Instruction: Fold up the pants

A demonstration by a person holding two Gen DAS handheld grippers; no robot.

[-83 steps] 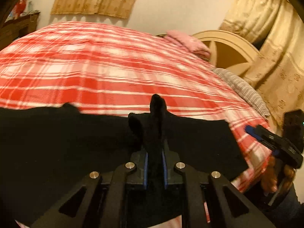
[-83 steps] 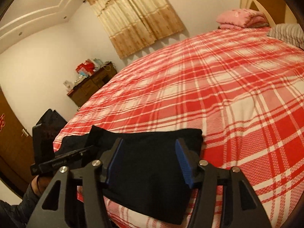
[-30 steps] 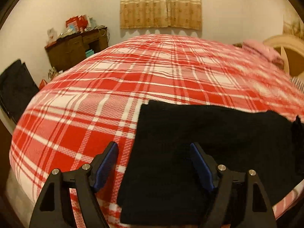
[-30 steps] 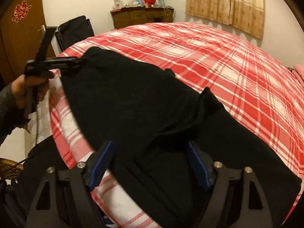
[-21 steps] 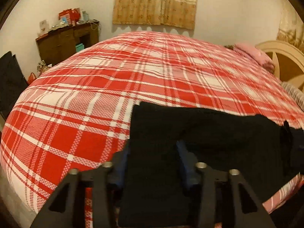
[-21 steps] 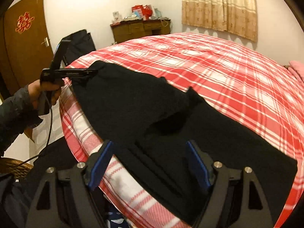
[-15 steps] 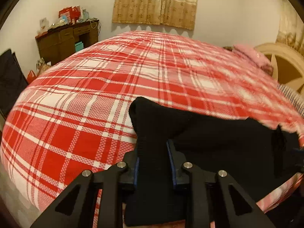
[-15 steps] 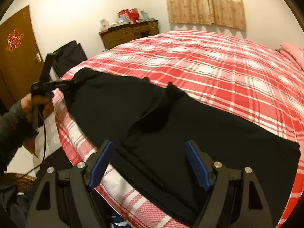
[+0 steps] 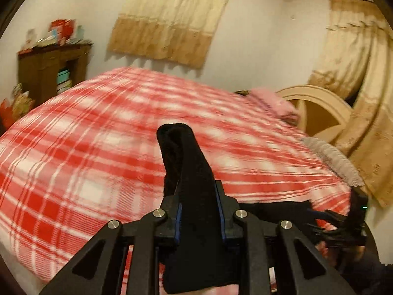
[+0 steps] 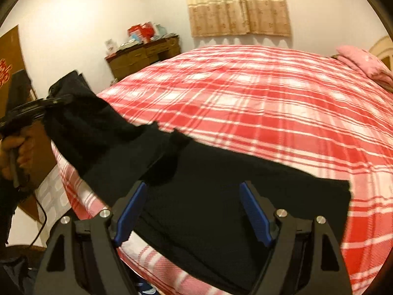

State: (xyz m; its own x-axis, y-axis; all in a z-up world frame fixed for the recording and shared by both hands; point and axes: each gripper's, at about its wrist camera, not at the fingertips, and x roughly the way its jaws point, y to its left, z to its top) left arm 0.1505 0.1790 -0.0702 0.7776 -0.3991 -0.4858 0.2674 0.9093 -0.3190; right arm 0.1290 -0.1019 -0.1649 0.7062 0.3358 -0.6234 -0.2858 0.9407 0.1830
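Note:
The black pants [image 10: 221, 196] lie along the near edge of a red plaid bed [image 10: 270, 93]. My left gripper [image 9: 198, 211] is shut on one end of the pants [image 9: 189, 172] and holds it lifted off the bed; it also shows at the left of the right wrist view [image 10: 56, 102], with fabric hanging from it. My right gripper [image 10: 194, 211] is open, its blue pads on either side of the flat part of the pants, just above it. It also shows in the left wrist view [image 9: 343, 228] at the lower right.
A brown dresser [image 10: 145, 56] with clutter stands by the far wall. Beige curtains [image 10: 238, 5] hang behind the bed. A pink pillow [image 10: 363, 61] and a curved headboard [image 9: 316, 108] are at the bed's right end. A dark wooden door [image 10: 9, 56] is at left.
My left gripper closed on the end of the pants and lifted it up off the bed. My right gripper stayed open over the other part.

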